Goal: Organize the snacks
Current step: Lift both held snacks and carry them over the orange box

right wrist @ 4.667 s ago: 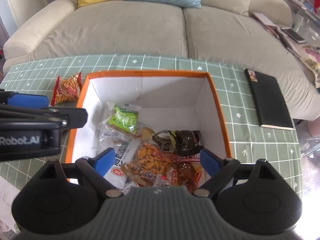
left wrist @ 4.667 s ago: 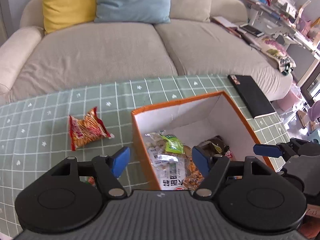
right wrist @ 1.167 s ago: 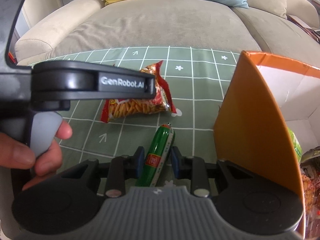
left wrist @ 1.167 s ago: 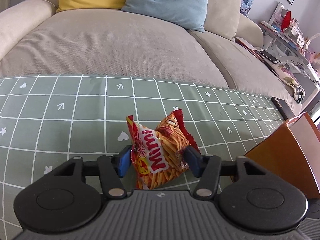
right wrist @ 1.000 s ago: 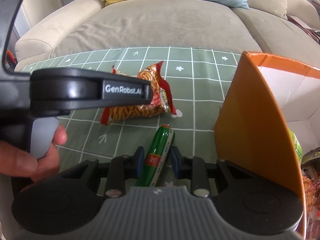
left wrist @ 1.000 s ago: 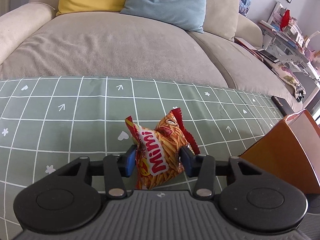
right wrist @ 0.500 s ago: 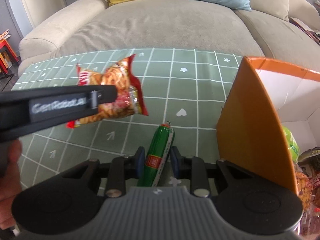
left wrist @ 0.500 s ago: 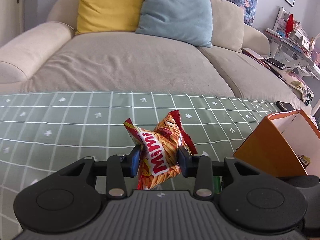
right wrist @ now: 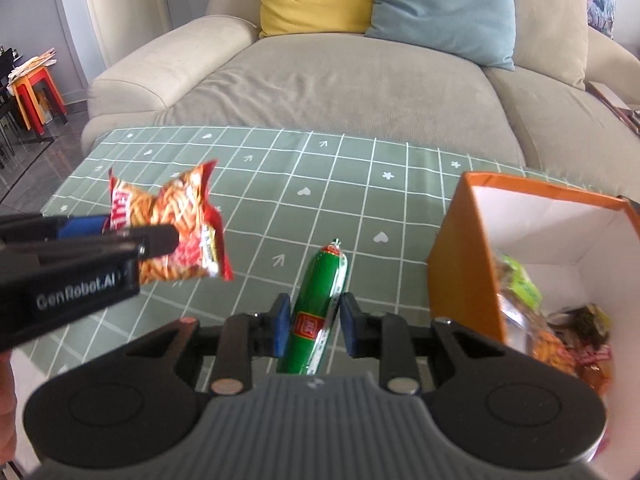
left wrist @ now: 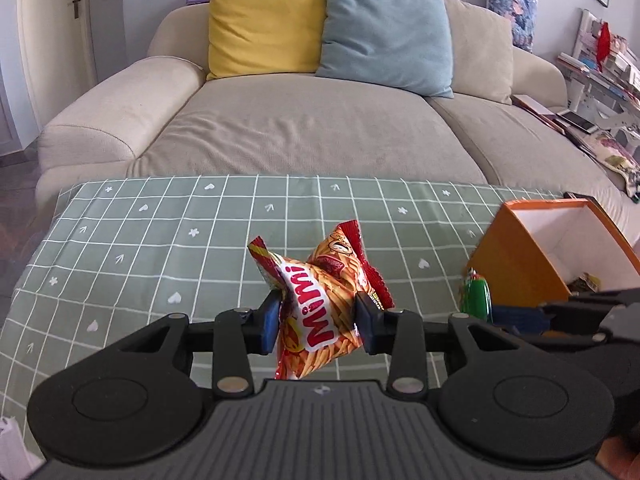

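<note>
Left gripper (left wrist: pixel 316 322) pads clamp the crinkled red-orange "MiMi" snack bag (left wrist: pixel 320 304), held above the green grid tablecloth (left wrist: pixel 160 248). Right gripper (right wrist: pixel 312 330) pinches a green sausage stick (right wrist: pixel 318 312) with a red label, beside the orange-walled box (right wrist: pixel 460 264) of snacks. "GenRobot.AI" is printed on the left gripper's side.

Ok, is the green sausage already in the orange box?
No, the green sausage is clamped in the right hand-held gripper over the green tablecloth, left of the orange box.

Green sausage (right wrist: pixel 318 304) in right gripper (right wrist: pixel 313 326)
</note>
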Tool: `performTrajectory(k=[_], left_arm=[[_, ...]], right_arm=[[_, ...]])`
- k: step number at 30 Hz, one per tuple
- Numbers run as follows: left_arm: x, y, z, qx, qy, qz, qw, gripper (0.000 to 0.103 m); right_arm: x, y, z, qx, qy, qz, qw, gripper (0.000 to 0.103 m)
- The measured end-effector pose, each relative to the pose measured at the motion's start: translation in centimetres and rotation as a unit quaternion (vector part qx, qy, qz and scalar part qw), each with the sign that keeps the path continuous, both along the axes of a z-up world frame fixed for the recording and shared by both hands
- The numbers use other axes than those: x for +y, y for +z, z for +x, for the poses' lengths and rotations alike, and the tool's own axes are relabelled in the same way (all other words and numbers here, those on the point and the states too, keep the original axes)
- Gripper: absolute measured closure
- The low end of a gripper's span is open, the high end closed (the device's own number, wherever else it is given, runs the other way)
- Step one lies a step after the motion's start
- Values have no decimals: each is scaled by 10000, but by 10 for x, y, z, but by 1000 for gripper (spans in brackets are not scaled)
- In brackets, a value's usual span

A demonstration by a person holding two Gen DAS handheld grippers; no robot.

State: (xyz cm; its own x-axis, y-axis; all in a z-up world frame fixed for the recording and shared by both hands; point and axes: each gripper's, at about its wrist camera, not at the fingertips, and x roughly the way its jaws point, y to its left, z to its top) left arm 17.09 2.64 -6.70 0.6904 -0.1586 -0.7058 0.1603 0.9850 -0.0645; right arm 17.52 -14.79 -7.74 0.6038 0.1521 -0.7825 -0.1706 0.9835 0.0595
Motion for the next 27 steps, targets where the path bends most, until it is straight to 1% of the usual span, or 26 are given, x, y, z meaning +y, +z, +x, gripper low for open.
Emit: performTrajectory(k=[2, 6, 12, 19, 23, 27], left_arm=[[-3, 8, -13, -7, -84, 21, 10000, 60], [-16, 24, -34, -29, -200, 41, 9998, 60], [-54, 40, -59, -88, -553, -2, 9984, 60], [-111, 50, -69, -37, -1057, 39, 9944, 60], [-147, 54, -68, -42, -1293, 153, 9915, 60], [-183, 60, -62, 3, -1610, 119, 9869, 60]], right_arm=[[-3, 11, -12, -50, 25, -33, 10000, 79], [-15, 32, -43, -294, -22, -93, 9995, 79], [-40, 51, -79, -616, -163, -227, 9977, 79], [-90, 59, -106, -711, -430, -277, 9962, 80], [-122, 58, -113, -728, -656, -473, 9941, 80], [-155, 55, -116, -708, -815, -540, 9927, 80]])
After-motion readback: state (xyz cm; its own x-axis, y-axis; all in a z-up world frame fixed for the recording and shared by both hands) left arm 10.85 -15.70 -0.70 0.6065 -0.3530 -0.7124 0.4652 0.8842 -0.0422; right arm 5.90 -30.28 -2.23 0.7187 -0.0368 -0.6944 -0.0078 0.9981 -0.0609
